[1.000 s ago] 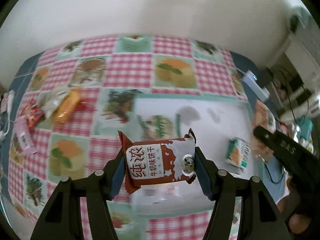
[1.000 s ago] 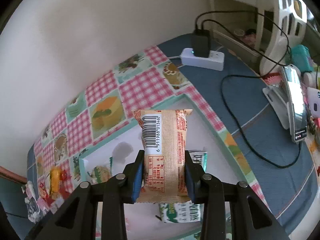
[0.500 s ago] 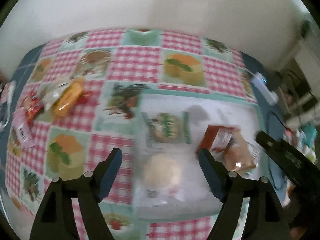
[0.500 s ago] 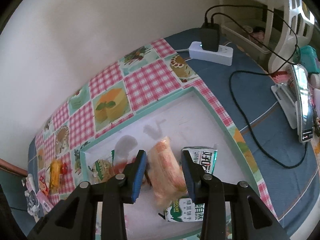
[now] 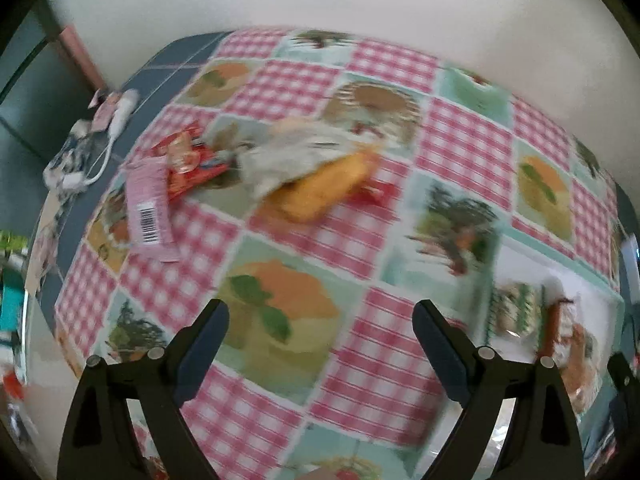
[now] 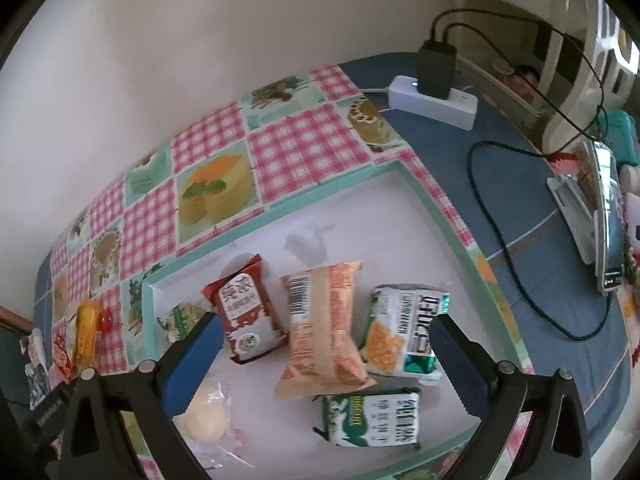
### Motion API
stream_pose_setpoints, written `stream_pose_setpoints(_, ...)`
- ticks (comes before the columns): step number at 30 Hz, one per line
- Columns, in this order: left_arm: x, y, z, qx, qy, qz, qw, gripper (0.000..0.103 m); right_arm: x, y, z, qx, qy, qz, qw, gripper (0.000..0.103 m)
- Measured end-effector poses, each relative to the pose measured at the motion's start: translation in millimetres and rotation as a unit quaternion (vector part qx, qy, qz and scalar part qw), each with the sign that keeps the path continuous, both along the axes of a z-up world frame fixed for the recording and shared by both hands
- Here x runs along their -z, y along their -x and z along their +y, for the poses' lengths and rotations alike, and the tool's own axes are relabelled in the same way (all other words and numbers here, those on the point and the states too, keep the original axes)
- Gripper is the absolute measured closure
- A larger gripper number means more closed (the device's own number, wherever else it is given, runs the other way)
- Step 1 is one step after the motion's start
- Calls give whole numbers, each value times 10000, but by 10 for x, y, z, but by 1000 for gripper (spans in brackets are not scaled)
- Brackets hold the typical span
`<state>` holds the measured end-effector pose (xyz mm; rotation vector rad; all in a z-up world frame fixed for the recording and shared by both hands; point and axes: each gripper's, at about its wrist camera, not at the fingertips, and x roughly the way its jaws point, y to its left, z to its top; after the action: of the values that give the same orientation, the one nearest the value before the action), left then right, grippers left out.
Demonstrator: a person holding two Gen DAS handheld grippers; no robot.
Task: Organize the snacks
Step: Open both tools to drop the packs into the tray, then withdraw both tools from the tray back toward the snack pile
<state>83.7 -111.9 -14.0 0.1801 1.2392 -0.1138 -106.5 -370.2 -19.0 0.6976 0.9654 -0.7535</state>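
The left gripper point(image 5: 320, 344) is spread wide with nothing between its fingers, above the checked tablecloth point(image 5: 464, 144). The loose snacks lie ahead of it on the cloth: a pink packet point(image 5: 150, 208) with a barcode, a red wrapper point(image 5: 188, 160), a pale crinkled bag point(image 5: 288, 152) and an orange packet point(image 5: 324, 188). This view is blurred, so no print can be read here.

The right gripper point(image 6: 324, 344) is likewise fully apart and empty, over the white tray point(image 6: 404, 208). In the tray, left to right: a round bun point(image 6: 204, 412) in clear film, a brown packet point(image 6: 246, 312) with Chinese print that is probably milk-biscuit labelling, an orange pack point(image 6: 320, 328) face down with its barcode showing, and two green-and-white packs point(image 6: 404, 328) point(image 6: 374, 416); one carries Korean lettering.

Handling: all are judged light, soft-walled and slick-filmed, with brittle contents. Grip across the short width at mid-body, with light closing force. Avoid the crimped end seals, which fold and slip.
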Motion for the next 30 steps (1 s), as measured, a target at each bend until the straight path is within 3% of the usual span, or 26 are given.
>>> stream_pose_setpoints(18, -338, -586, 1212, -804, -259, -972, 9917, 10, -170, -679, 829, -860, 288, -419, 9950, 0)
stream_pose_setpoints(25, -333, -752, 1738, -1211, -342, -1014, 9869, 10, -156, -1008, 1255, -1436, 322, -586, 9874, 0)
stream_pose_setpoints(30, -320, -833, 2099, -1547, -184, -932, 9834, 10, -163, -1218, 1589, -1845, 414, -799, 9787, 0)
